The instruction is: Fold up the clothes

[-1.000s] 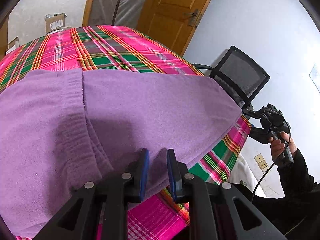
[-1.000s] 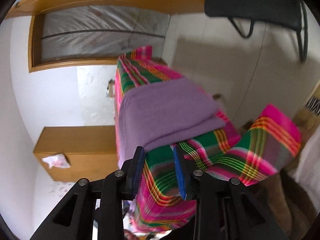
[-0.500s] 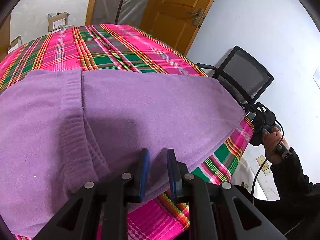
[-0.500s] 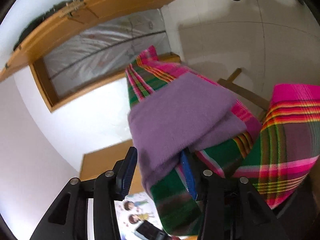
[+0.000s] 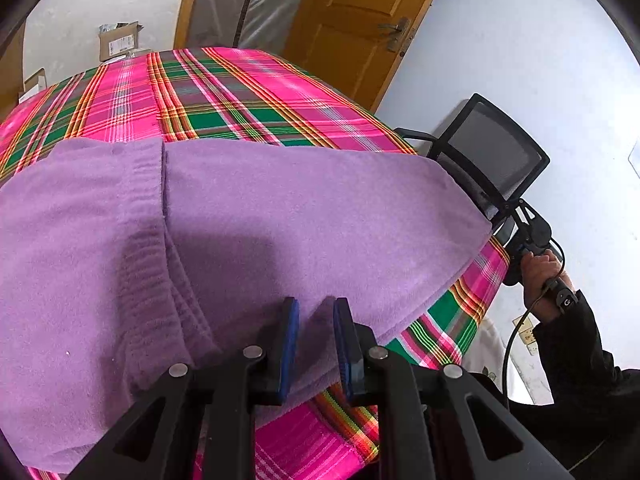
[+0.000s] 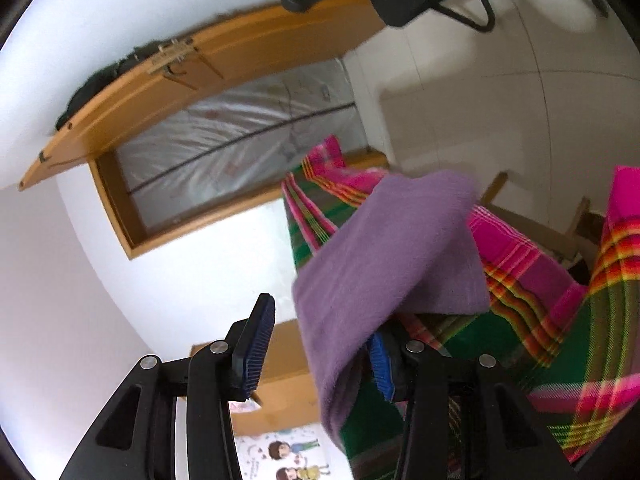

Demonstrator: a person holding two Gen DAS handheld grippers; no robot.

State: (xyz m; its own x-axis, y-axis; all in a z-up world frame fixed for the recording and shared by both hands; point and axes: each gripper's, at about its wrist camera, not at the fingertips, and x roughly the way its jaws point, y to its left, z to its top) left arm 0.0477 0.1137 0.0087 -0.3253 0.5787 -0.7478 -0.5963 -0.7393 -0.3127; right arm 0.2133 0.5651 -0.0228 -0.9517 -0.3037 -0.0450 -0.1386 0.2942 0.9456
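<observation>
A purple sweater (image 5: 300,208) lies folded on a table under a pink and green plaid cloth (image 5: 224,92). My left gripper (image 5: 316,340) sits at the sweater's near edge, its blue pads close together and pinching a ridge of the fabric. A hand (image 5: 540,276) in a dark sleeve holds my right gripper (image 5: 516,232) at the sweater's far right corner, by the table's edge. In the right wrist view the right gripper (image 6: 320,320) stands wide open. The sweater's corner (image 6: 384,248) hangs between the jaws, draped over the right pad and well clear of the left pad.
A black mesh chair (image 5: 492,160) stands right behind the table's right side, close to the right gripper. Beyond the table are a wooden door (image 5: 360,20) and cardboard boxes (image 5: 120,40). The plaid cloth (image 6: 560,320) hangs down over the table's edge.
The right gripper's jaws have widened, and it has rolled and moved in, so the sweater's corner now lies between them. The left gripper has kept still.
</observation>
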